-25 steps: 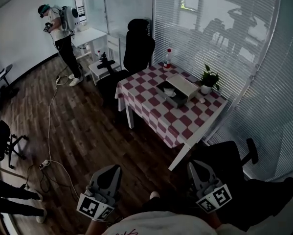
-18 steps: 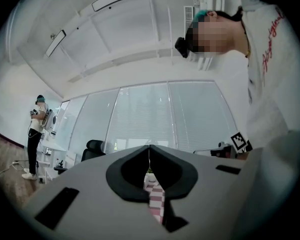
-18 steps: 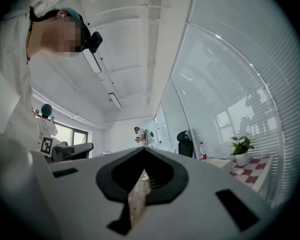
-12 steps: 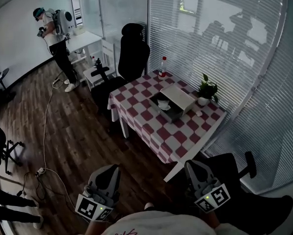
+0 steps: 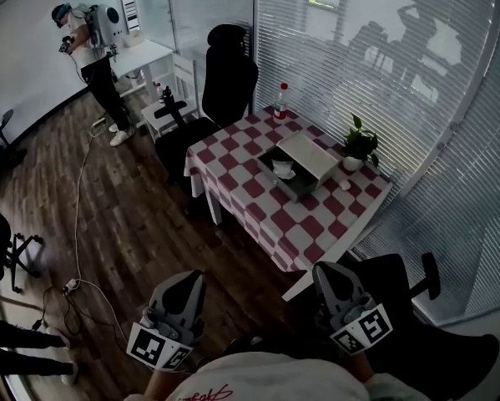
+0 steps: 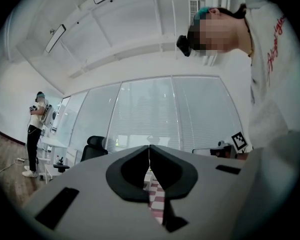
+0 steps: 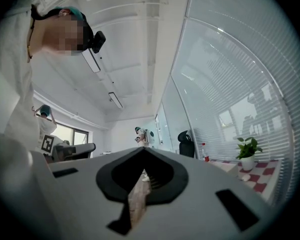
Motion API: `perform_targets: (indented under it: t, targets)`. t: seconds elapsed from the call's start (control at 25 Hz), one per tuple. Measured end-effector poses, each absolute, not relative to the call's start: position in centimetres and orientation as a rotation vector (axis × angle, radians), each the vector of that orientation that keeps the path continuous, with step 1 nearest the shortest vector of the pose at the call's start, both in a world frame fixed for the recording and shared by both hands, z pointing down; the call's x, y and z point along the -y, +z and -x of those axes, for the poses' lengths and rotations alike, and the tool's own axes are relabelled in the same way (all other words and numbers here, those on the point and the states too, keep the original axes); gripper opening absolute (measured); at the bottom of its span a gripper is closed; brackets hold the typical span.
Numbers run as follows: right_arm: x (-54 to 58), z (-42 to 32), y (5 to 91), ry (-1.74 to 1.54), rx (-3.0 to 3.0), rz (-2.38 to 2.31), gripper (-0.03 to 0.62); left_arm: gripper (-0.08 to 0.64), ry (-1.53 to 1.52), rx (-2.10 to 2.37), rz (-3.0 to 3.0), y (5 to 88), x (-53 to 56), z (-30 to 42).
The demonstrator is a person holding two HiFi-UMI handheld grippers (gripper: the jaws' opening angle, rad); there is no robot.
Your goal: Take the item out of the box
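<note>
An open dark box (image 5: 297,176) with its pale lid (image 5: 310,154) leaning at the back stands on the red-and-white checked table (image 5: 287,224). A white item (image 5: 283,170) lies inside it. My left gripper (image 5: 185,281) and right gripper (image 5: 329,271) hang low near my body, well short of the table. Both are shut with nothing between the jaws. In the left gripper view the jaw tips of the left gripper (image 6: 149,149) meet, with the checked cloth far ahead. The right gripper (image 7: 143,152) looks along the floor, its tips touching.
A bottle (image 5: 281,101) and a potted plant (image 5: 360,144) stand on the table. One black office chair (image 5: 226,86) is behind it, another (image 5: 400,286) is by my right gripper. A person with a backpack (image 5: 87,44) stands far left. A cable (image 5: 78,199) runs across the wooden floor.
The view has shifted a little, so the table sits slightly higher and nearer the middle. Both grippers stay shut and low near my body. The far person has stepped slightly.
</note>
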State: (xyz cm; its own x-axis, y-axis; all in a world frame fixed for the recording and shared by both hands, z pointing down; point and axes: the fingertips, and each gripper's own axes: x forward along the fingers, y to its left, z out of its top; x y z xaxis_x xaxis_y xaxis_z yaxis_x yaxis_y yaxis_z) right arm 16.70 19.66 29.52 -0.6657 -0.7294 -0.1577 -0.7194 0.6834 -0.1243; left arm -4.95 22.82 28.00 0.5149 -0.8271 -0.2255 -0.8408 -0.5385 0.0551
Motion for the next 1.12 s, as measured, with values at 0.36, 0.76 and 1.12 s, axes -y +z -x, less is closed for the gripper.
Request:
perform_targets:
  t: [0.36,0.76,1.12]
  targets:
    - [-19.7,-16.9,29.4,-0.078,-2.688,1.163,0.009,0.017,0.35,-1.489,2.691,28.3,-22.5,4.8]
    - [-18.4,-18.4,31.1,-0.093,-2.73,1.13,0.009,0.017,0.377,-1.567,2.65,29.8,-22.9,3.8]
    - [-16.5,-17.5,31.1,-0.086,-2.752,1.059,0.009,0.017,0.388,-1.617,2.613,30.0,-21.6,4.6]
